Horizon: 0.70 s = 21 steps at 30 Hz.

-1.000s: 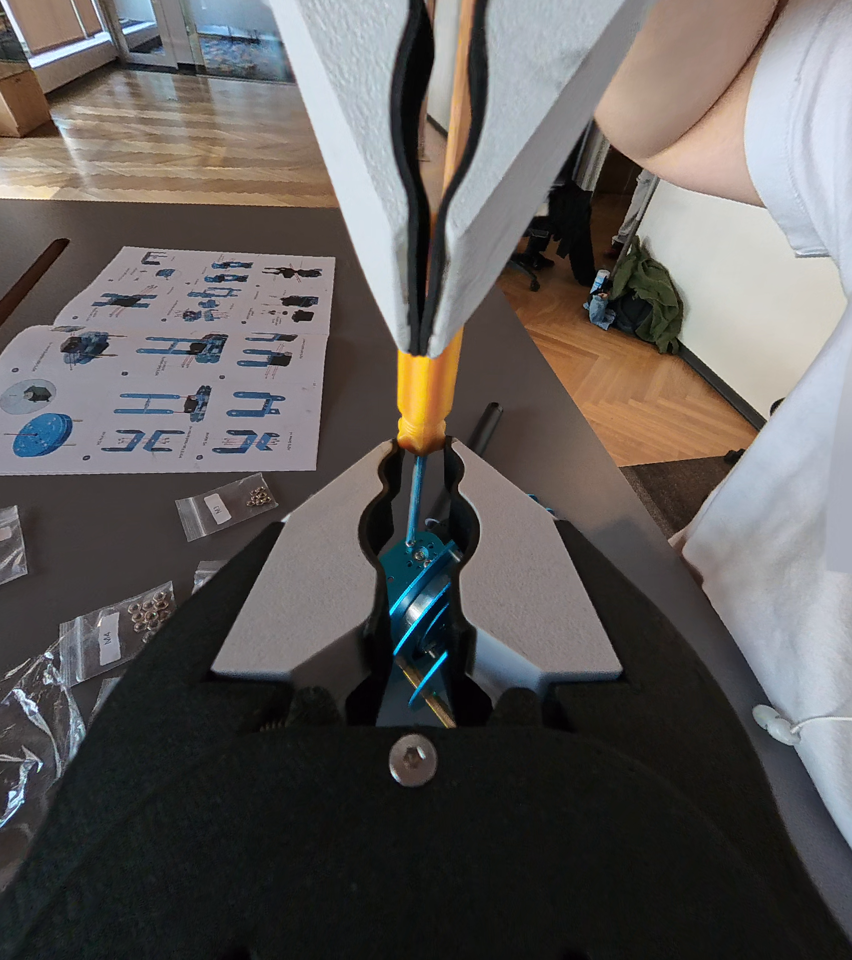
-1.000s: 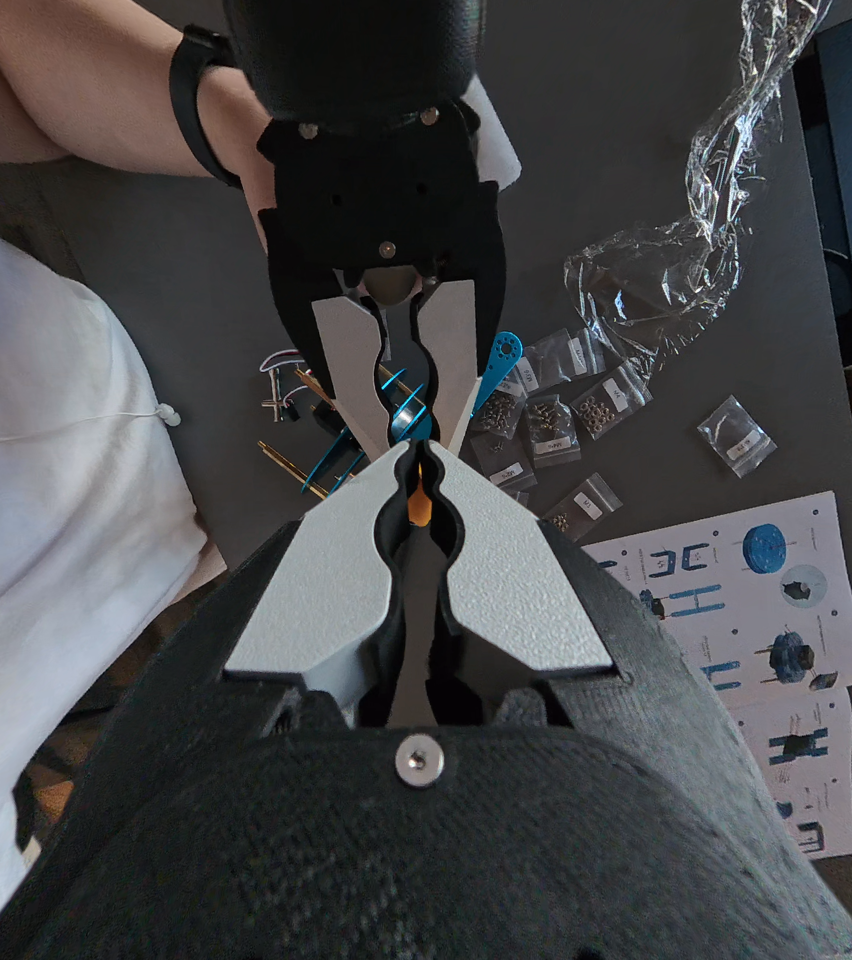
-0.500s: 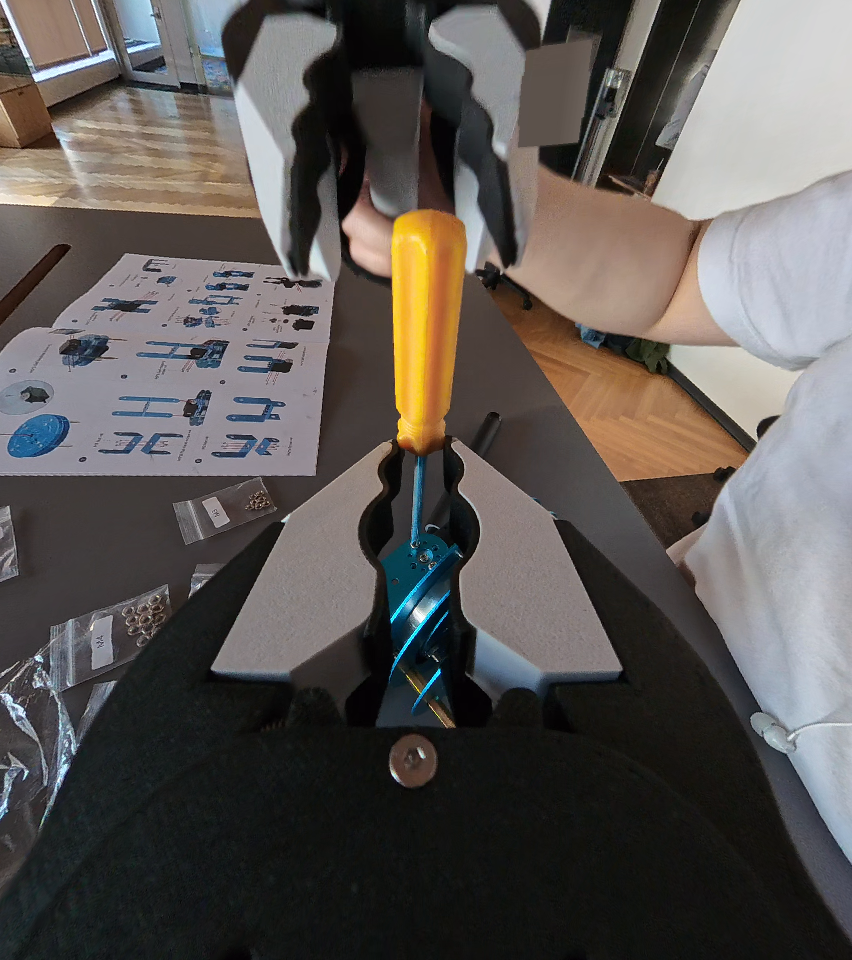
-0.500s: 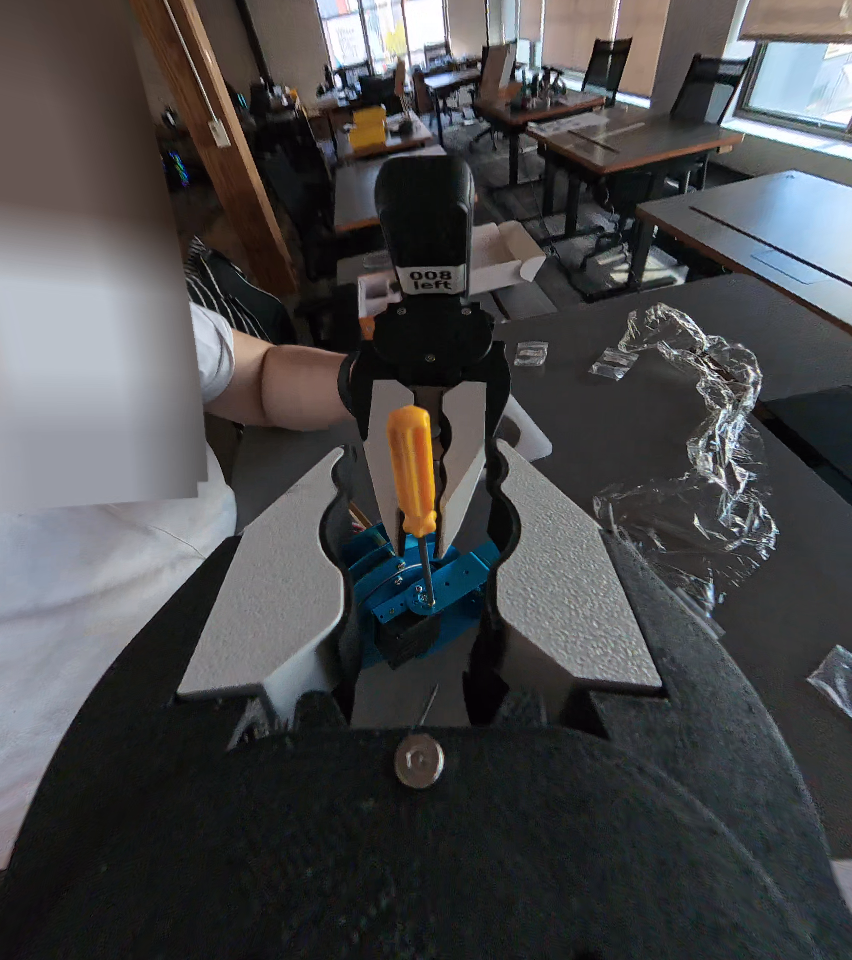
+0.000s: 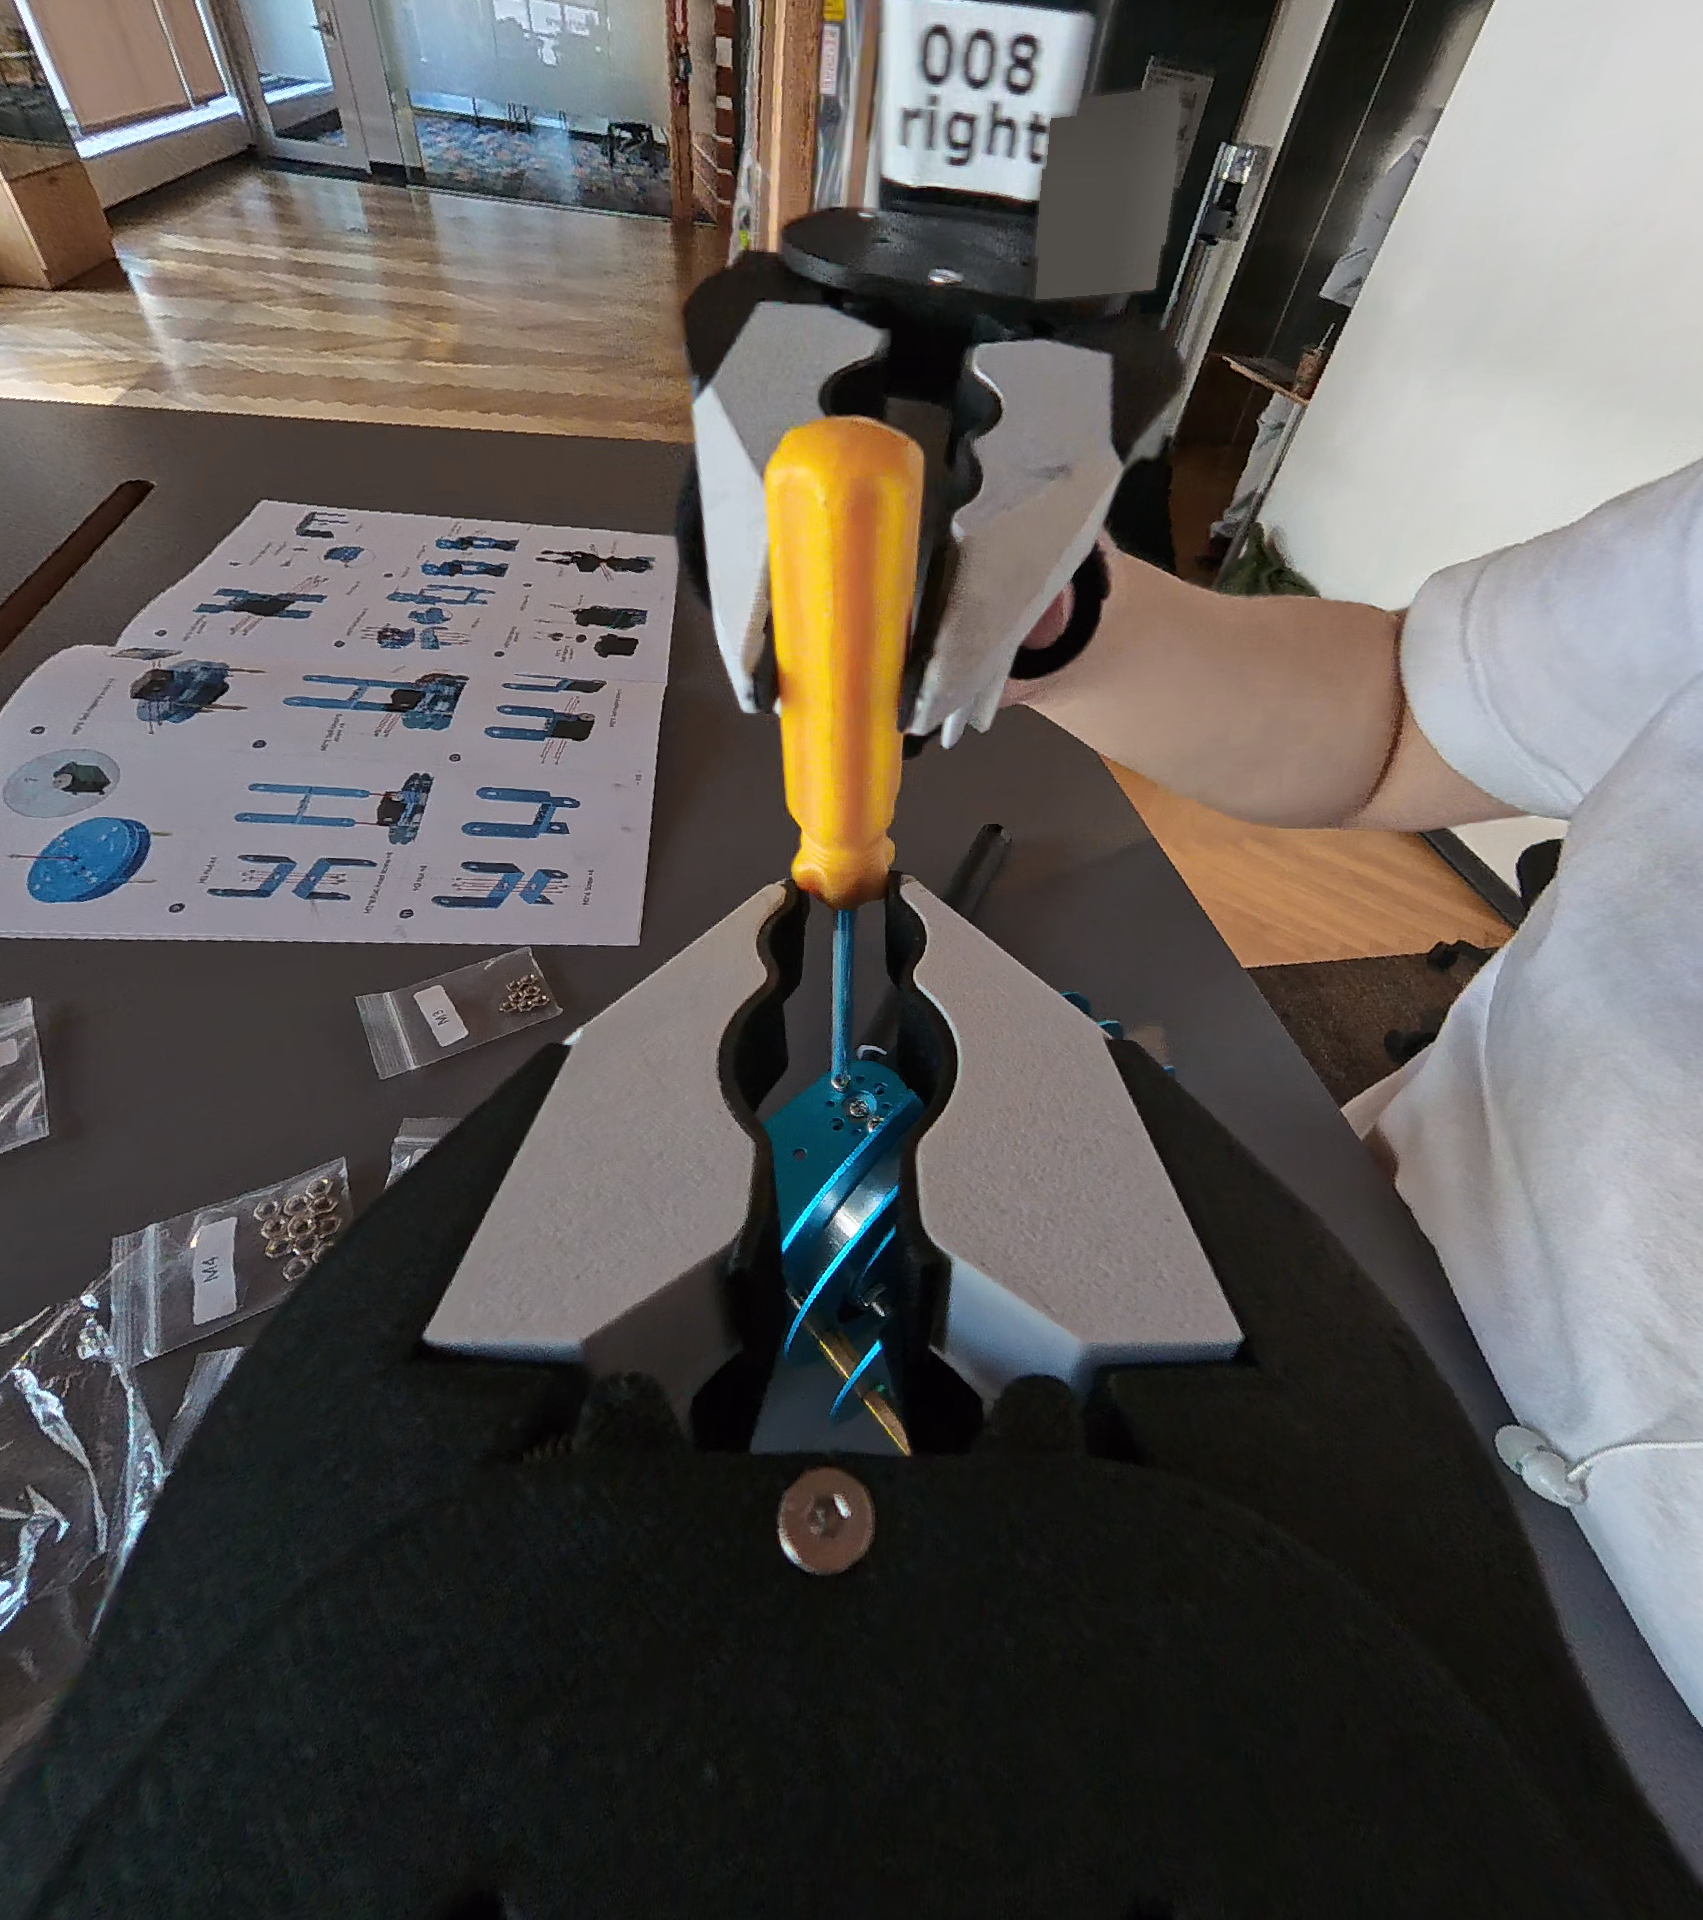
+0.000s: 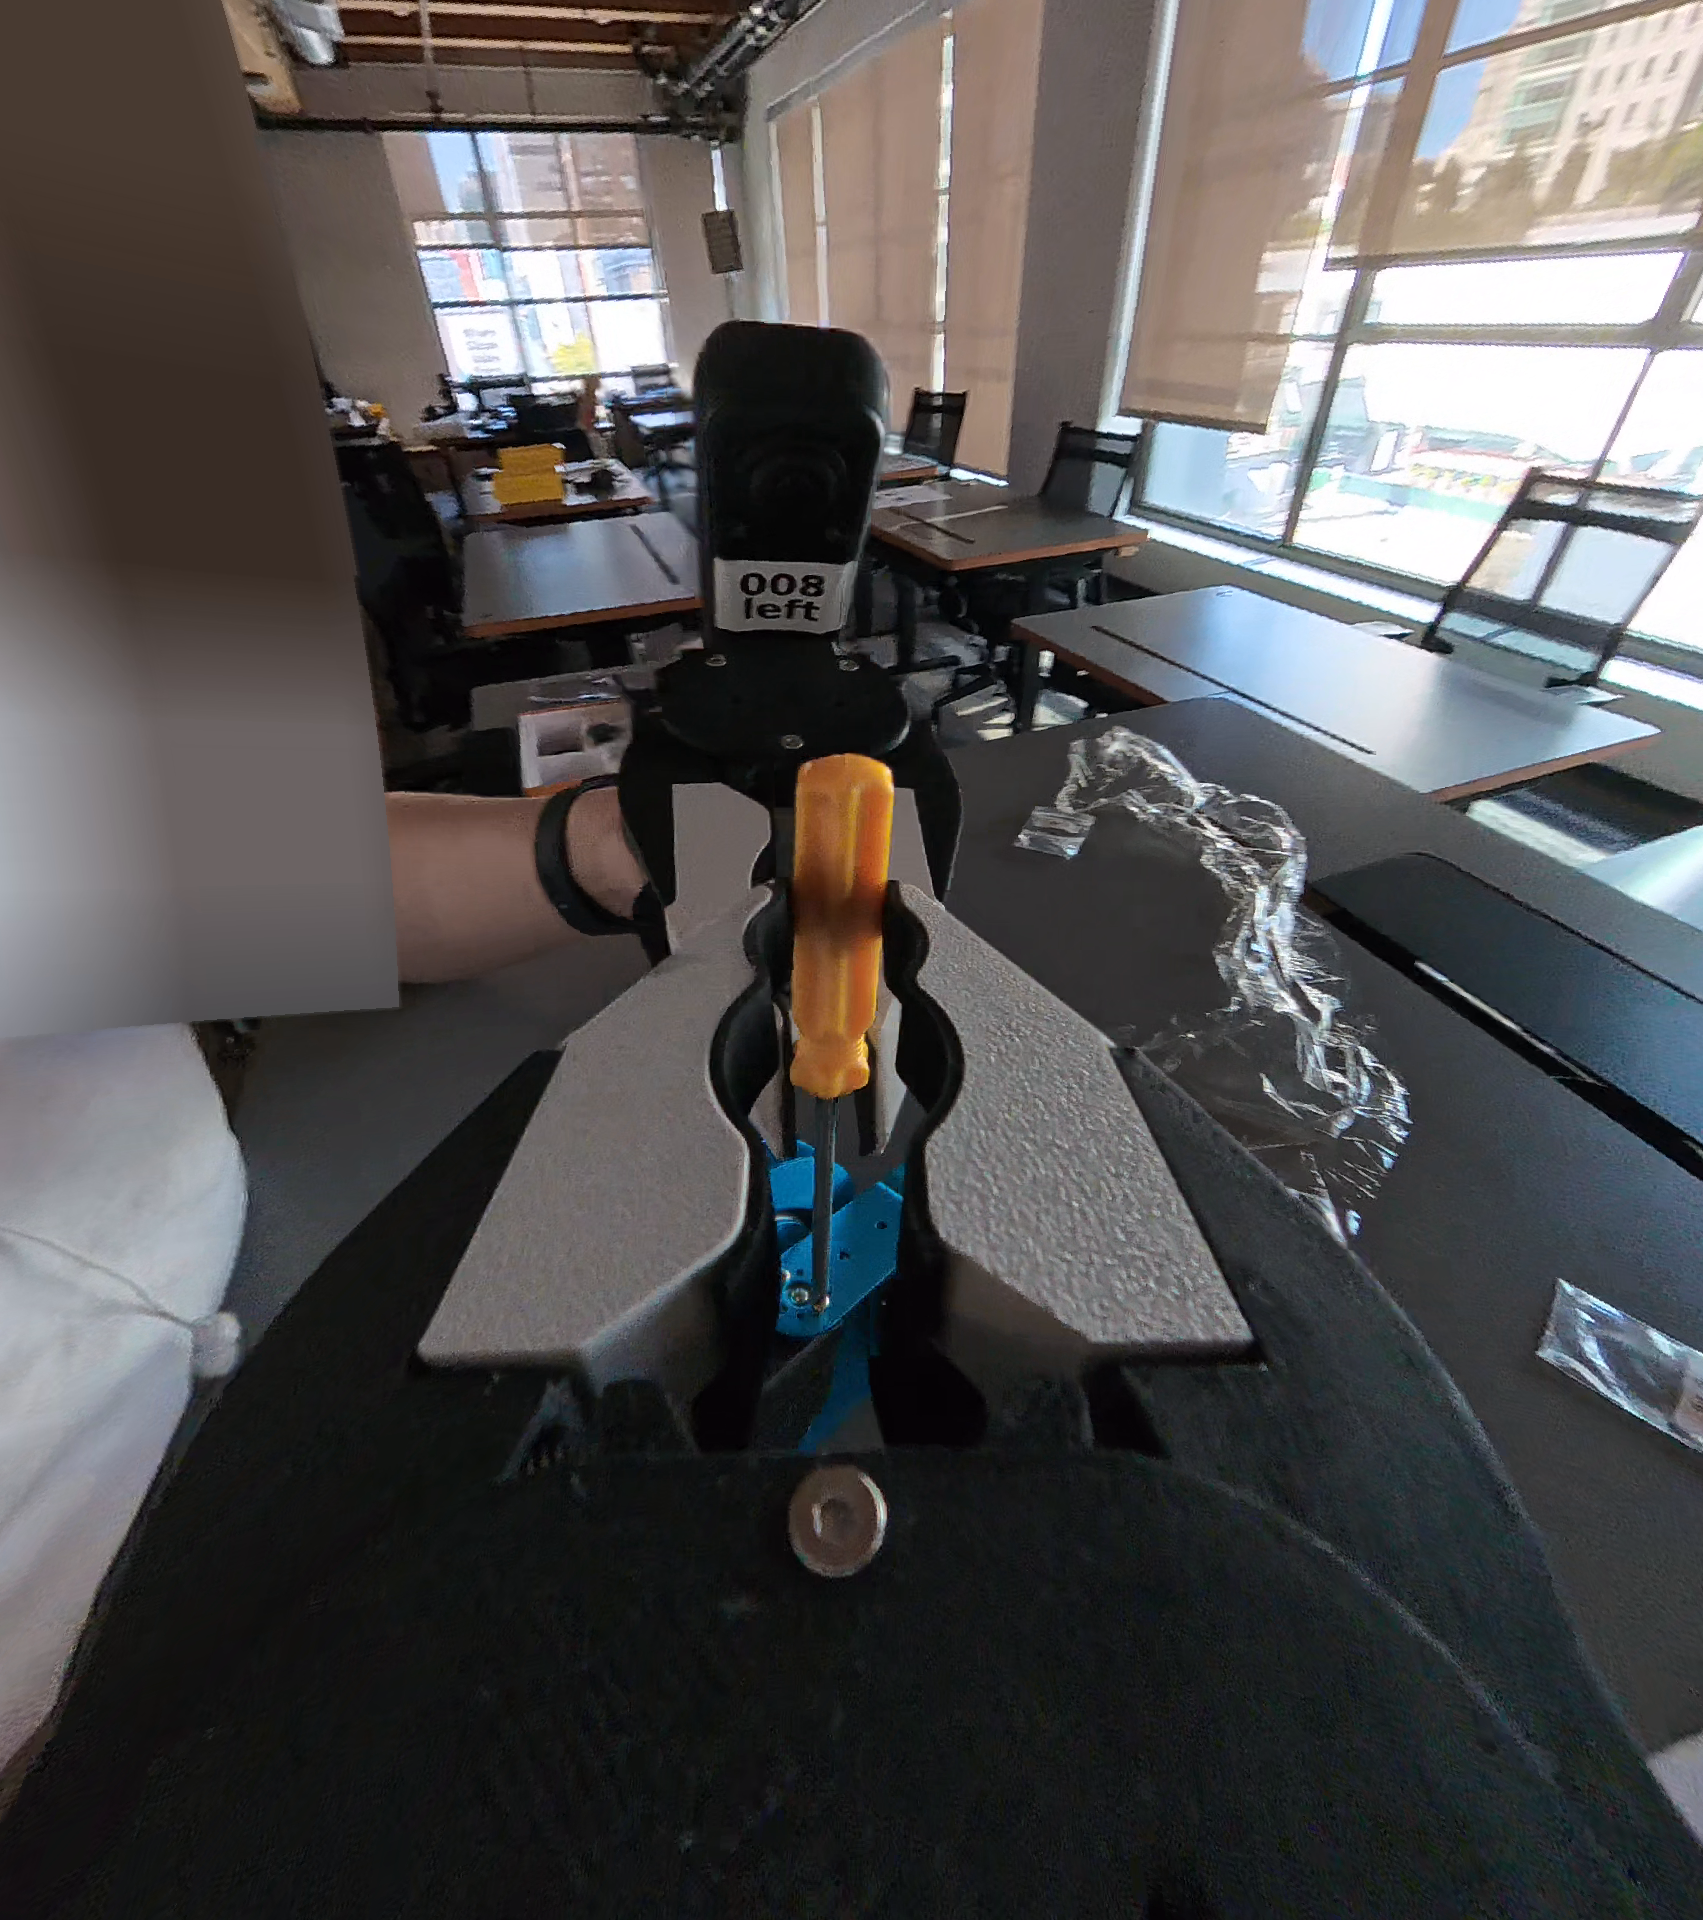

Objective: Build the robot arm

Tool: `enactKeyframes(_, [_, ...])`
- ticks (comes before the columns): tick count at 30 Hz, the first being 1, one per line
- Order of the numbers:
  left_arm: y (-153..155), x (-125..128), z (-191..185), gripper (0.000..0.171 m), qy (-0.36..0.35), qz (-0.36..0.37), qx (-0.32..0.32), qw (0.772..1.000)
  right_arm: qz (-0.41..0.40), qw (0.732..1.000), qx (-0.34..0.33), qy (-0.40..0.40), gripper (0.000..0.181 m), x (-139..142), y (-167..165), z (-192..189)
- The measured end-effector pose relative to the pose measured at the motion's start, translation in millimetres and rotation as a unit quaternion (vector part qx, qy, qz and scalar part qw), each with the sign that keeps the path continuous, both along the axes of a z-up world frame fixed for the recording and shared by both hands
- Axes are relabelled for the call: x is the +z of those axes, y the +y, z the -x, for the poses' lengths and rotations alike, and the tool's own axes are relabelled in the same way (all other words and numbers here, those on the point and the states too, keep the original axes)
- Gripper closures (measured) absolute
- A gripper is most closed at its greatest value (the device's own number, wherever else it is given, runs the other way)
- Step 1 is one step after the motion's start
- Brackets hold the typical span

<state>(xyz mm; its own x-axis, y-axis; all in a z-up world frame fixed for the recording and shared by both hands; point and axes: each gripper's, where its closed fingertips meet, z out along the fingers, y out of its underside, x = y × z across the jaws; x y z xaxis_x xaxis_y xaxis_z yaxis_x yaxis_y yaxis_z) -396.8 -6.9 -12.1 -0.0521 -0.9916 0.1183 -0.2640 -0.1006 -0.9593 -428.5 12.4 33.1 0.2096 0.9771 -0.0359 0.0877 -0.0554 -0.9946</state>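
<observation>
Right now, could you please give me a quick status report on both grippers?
Left gripper jaws shut on blue bracket assembly. Right gripper jaws closed on orange screwdriver, tip on assembly screw. Parts bags, instruction sheet off to the side.

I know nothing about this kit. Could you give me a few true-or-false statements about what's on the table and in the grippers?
1. The screwdriver has an orange handle. True.
2. The left gripper is empty. False: it is clamped on a blue metal part.
3. The screwdriver's tip rests on the blue metal part. True.
4. The instruction sheet stands upright against a wall. False: it lies flat and open on the dark table.
5. Small clear bags of hardware lie on the table near the sheet. True.
</observation>
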Motion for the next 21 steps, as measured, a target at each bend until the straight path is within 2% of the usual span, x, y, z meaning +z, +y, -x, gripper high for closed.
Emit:
enactKeyframes(3, [0,-1,-1,0.161,0.002,-0.001,-0.006,1.000,-0.035,0.997,-0.064,-0.001,0.166,1,0,-2])
enactKeyframes(5, [0,-1,-2,0.161,0.004,-0.004,-0.006,1.000,-0.045,0.996,-0.074,-0.004,0.164,1,-1,-1])
enactKeyframes(8, [-1,-1,-2,0.162,0.003,-0.001,-0.007,1.000,-0.015,0.999,-0.034,0.020,0.151,8,0,2])
enactKeyframes(10, [-2,-1,-2,0.162,0.004,-0.002,-0.009,1.000,0.018,0.999,0.011,0.033,0.153,13,-2,4])
enactKeyframes(13, [-1,-2,-1,0.163,0.009,-0.010,-0.009,1.000,0.035,0.999,0.035,0.016,0.164,10,-4,7])
enactKeyframes(16, [-1,-4,-2,0.161,0.012,-0.019,-0.005,1.000,0.022,1.000,0.006,0.013,0.164,10,-2,9])
enactKeyframes(21, [1,-5,-6,0.147,0.008,-0.020,0.001,1.000,0.025,0.998,-0.052,0.036,0.165,10,7,4])
